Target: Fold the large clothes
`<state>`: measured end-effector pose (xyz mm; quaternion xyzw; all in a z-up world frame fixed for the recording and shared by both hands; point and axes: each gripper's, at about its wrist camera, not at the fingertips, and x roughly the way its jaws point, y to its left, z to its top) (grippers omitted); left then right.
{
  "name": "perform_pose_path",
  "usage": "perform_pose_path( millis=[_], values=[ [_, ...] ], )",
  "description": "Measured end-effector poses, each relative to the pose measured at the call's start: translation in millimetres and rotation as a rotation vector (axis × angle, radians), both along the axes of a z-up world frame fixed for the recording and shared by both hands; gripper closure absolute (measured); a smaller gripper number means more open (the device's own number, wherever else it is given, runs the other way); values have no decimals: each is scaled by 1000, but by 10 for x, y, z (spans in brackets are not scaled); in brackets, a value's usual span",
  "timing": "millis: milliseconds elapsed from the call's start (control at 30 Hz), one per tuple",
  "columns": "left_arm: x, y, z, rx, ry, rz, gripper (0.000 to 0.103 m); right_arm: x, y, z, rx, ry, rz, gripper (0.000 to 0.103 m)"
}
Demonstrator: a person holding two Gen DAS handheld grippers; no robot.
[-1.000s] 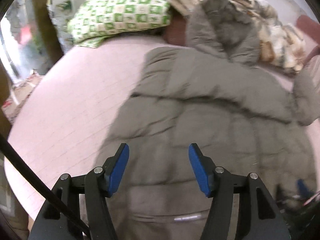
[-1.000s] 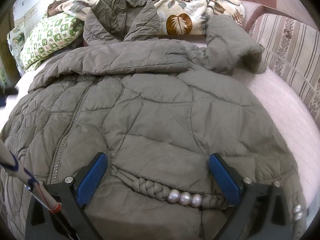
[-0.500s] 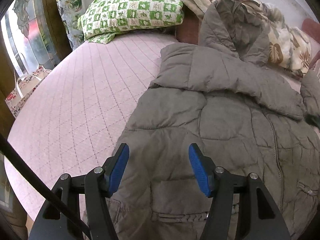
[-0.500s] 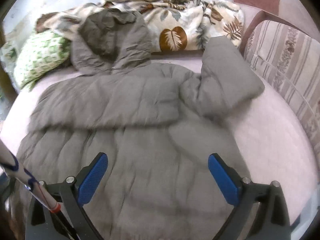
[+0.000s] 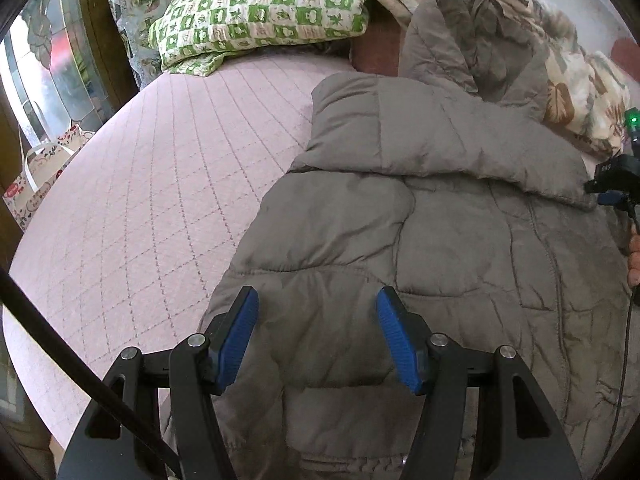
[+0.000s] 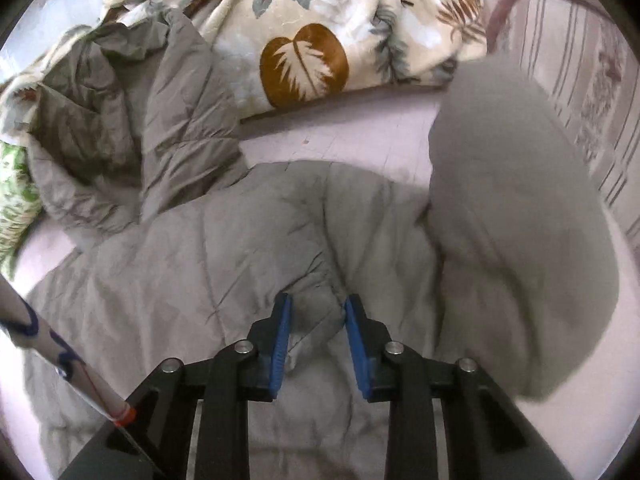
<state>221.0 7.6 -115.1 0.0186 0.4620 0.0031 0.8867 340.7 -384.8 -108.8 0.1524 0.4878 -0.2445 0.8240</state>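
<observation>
A grey-brown quilted hooded jacket (image 5: 460, 232) lies spread on the pink quilted bed (image 5: 152, 200). One sleeve (image 5: 420, 136) is folded across its chest, and the hood (image 5: 472, 52) rests against the bedding behind. My left gripper (image 5: 316, 336) hovers over the jacket's near left part, jaws apart, nothing pinched. In the right wrist view the jaws of my right gripper (image 6: 316, 320) are closing, with a raised fold of the jacket (image 6: 224, 264) bunched between the blue pads (image 6: 282, 336). The other sleeve (image 6: 516, 240) bulges blurred to the right. The right gripper (image 5: 616, 196) also shows at the left wrist view's right edge.
A green-checked pillow (image 5: 260, 12) and a leaf-print blanket (image 6: 320, 40) lie at the head of the bed. A striped sofa cushion (image 6: 592, 92) borders the right side. Left of the bed are a door frame and a printed bag (image 5: 40, 184) on the floor.
My right gripper has travelled up the jacket from its hem toward the shoulder and narrowed from wide open onto a fold. The left view has shifted slightly left.
</observation>
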Motion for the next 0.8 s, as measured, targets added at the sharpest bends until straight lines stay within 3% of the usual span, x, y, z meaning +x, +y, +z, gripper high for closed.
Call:
perform_pose_path(
  millis=[100, 133, 233, 300, 467, 533, 600, 667, 800],
  values=[
    [-11, -37, -14, 25, -3, -7, 42, 32, 28, -162, -33, 54, 28, 68],
    [-18, -47, -19, 30, -3, -10, 41, 30, 51, -146, -66, 62, 32, 61],
    [-49, -62, -31, 40, -7, -14, 40, -64, 133, 90, -90, 49, 83, 59],
    [-68, -68, -44, 47, -11, -14, 39, -260, 118, 432, -85, -26, 118, 58],
    [-103, -96, -81, 64, -18, -10, 35, -1018, -260, 1310, -157, -235, 62, 11],
    [-113, -114, -93, 75, -25, -7, 35, -1250, -509, 1473, -212, -287, 9, 3],
    [-126, -131, -116, 87, -29, -4, 34, -1428, -863, 1453, -220, -243, -39, 2],
    [-126, -148, -149, 103, -33, 1, 31, -1512, -1231, 1288, -155, -172, -116, 3],
    [-117, -171, -214, 139, -41, 21, 25, -1869, -2006, 661, 214, -221, -338, 23]
  ],
)
